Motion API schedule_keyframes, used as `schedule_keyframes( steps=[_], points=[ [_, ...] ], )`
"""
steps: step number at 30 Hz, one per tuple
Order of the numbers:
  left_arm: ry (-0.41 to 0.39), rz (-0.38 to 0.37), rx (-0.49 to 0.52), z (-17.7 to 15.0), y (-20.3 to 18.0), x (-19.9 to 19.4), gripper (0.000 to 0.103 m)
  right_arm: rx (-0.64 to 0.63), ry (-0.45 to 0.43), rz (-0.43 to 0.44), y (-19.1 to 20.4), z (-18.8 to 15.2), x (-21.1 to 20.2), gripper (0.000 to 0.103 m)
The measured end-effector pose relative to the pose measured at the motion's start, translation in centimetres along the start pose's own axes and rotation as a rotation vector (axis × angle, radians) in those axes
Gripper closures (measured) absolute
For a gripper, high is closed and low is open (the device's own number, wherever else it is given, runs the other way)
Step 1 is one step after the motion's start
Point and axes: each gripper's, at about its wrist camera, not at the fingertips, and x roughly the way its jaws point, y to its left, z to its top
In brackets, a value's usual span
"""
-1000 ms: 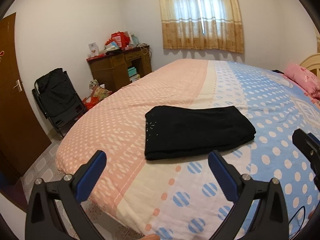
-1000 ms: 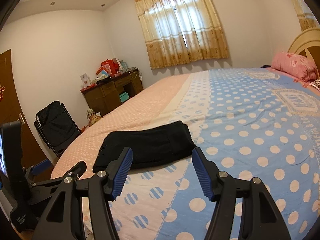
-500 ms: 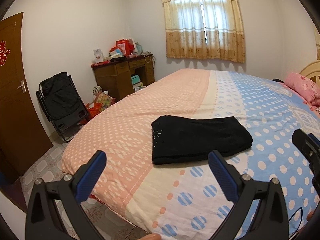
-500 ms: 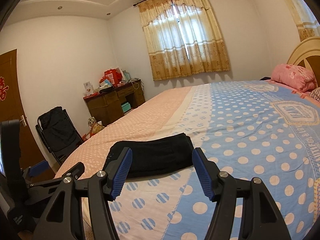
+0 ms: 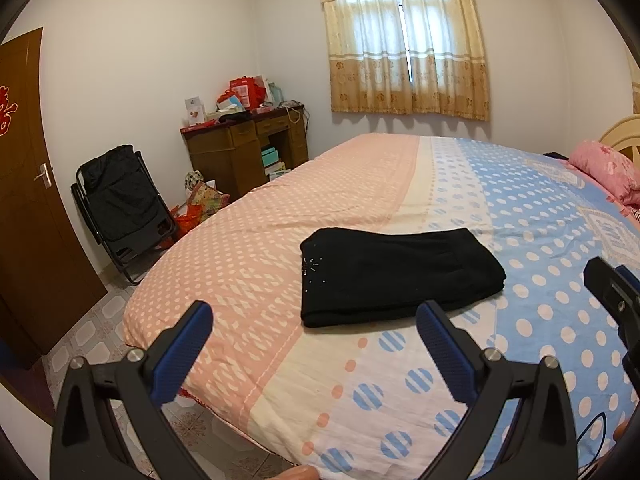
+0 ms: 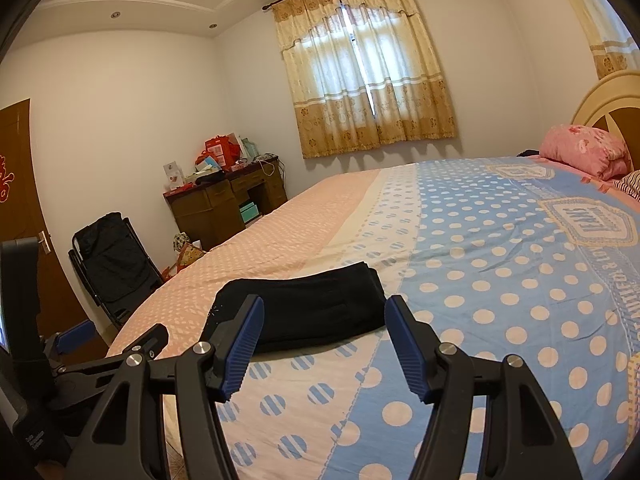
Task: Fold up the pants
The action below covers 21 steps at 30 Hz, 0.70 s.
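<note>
Black pants lie folded into a flat rectangle on the bed, near its foot end; small sparkly studs show at their left edge. My left gripper hovers in front of them, open, nothing between its blue pads. In the right wrist view the same pants lie just beyond my right gripper, which is also open and empty. The left gripper's body shows at the lower left of that view, and part of the right gripper shows at the right edge of the left wrist view.
The bed cover is pink on the left, blue with white dots on the right. A pink pillow lies by the headboard. A black folding chair, a cluttered wooden desk and a brown door stand along the left wall. A curtained window is behind.
Both views have tilted up a little and drawn slightly back from the bed, so the pants sit lower and smaller in frame. The pants have not moved; both grippers stay open.
</note>
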Motion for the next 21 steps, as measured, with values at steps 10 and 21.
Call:
schedule_keyframes(
  steps=[10, 21],
  points=[
    [-0.001, 0.0, -0.003, -0.11, 0.13, 0.09, 0.0, 0.0, -0.002, 0.001, -0.05, 0.0, -0.01, 0.038],
    [0.003, 0.004, -0.001, -0.27, 0.26, 0.02, 0.0, 0.001, 0.004, -0.001, -0.15, -0.13, 0.03, 0.038]
  ],
)
